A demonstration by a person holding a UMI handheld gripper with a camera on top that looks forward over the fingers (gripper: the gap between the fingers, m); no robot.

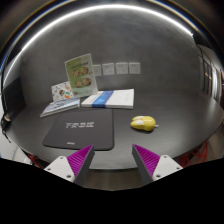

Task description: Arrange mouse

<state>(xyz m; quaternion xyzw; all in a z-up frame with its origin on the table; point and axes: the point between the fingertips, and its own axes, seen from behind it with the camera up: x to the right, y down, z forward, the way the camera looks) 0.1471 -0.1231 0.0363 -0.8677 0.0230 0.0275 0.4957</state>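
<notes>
A yellow mouse [143, 123] lies on the grey table, just right of a black mouse pad [79, 128] with white lettering. My gripper [113, 162] hovers over the table's near edge with its fingers wide apart and nothing between them. The left pink pad [76, 160] sits over the mouse pad's near edge. The right pink pad [150, 159] is nearer than the mouse and apart from it.
Beyond the mouse pad lie an open booklet [60, 106] and a white and blue book [109, 99]. A green and white card [80, 74] stands upright behind them. Several small papers [120, 69] hang on the grey wall behind.
</notes>
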